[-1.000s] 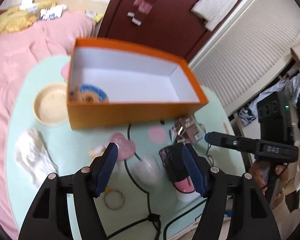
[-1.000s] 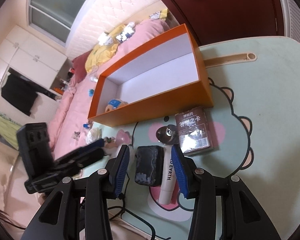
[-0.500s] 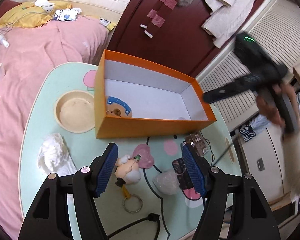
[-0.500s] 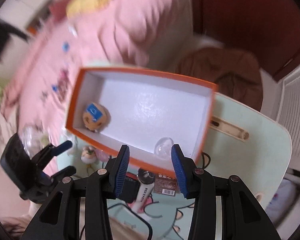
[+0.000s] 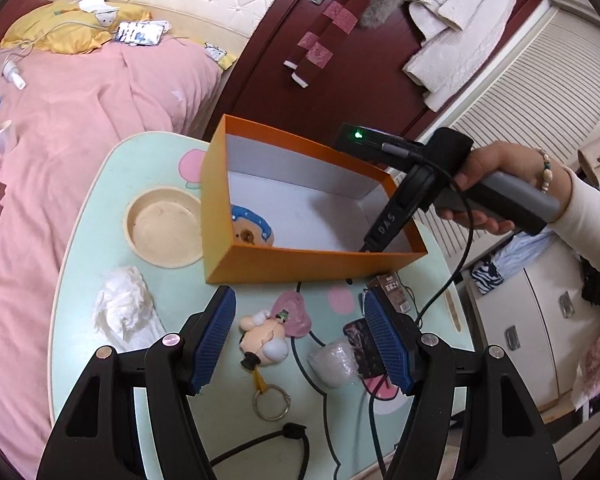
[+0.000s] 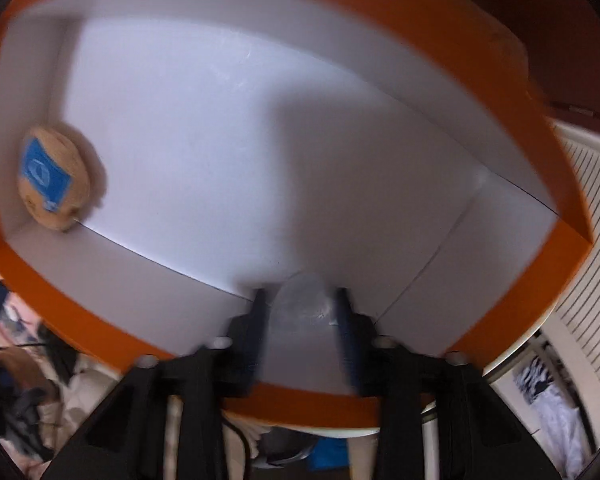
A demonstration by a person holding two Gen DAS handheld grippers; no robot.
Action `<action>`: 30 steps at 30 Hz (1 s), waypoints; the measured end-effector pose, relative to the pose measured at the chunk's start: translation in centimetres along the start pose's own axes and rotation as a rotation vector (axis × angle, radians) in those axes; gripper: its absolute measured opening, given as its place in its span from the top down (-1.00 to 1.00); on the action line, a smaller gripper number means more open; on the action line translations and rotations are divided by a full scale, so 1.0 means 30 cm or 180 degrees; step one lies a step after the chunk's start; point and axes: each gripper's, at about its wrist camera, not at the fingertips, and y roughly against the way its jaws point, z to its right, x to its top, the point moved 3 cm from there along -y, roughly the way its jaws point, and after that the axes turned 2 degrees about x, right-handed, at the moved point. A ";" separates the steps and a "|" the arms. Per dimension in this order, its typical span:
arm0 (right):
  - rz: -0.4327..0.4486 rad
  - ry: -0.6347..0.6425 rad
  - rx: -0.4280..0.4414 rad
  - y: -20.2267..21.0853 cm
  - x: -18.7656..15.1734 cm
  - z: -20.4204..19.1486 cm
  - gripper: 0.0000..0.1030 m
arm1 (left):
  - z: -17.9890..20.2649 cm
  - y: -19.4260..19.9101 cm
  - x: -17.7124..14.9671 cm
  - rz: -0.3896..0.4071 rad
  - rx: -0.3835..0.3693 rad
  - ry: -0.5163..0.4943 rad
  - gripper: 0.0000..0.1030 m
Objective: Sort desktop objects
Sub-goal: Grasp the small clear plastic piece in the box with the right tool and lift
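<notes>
Left wrist view: the left gripper point(image 5: 300, 344) hovers over the table point(image 5: 84, 248) with its jaws standing half open and nothing pressed between them. Between and just beyond its fingertips lies a small figurine keychain point(image 5: 264, 342); a clear wrapped ball point(image 5: 334, 362) lies close inside its right finger, and a crumpled tissue point(image 5: 124, 312) off to its left. Ahead stands the orange box point(image 5: 300, 268), a bear toy point(image 5: 252, 230) already in its near-left corner. A person's right hand point(image 5: 480, 196) holds the right gripper point(image 5: 366, 249) tipped steeply down into the box's right end.

Right wrist view: blurred, but the right gripper point(image 6: 300, 300) is low inside the orange box point(image 6: 496, 320), near the front right corner. Its jaws have just been closing and stand narrow, with a pale translucent object point(image 6: 302, 304) between the fingertips; whether the pads press it I cannot tell. The bear toy point(image 6: 54, 184) lies far to the left.

The step seems to be placing that object in the box. To do it well, bring it low to the floor, keep clear of the walls, release fully, then lift straight up.
</notes>
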 end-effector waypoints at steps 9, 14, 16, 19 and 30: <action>0.0417 0.0061 0.0187 0.070 -0.038 0.008 0.64 | -0.004 0.022 0.022 0.0045 0.0074 -0.0056 -0.31; 0.0725 -0.0032 0.0492 0.106 -0.080 0.064 0.64 | 0.009 0.023 0.069 0.0051 0.0085 -0.0135 -0.31; 0.0747 -0.0098 0.0531 0.096 -0.082 0.096 0.64 | 0.025 0.022 0.086 0.0080 0.0088 -0.0180 -0.31; 0.0741 -0.0167 0.0610 0.079 -0.056 0.104 0.64 | 0.047 0.022 0.098 0.0124 0.0083 -0.0220 -0.31; 0.1497 -0.0147 0.1228 0.232 -0.160 0.164 0.64 | 0.082 -0.018 0.165 -0.0234 0.0142 -0.0341 -0.31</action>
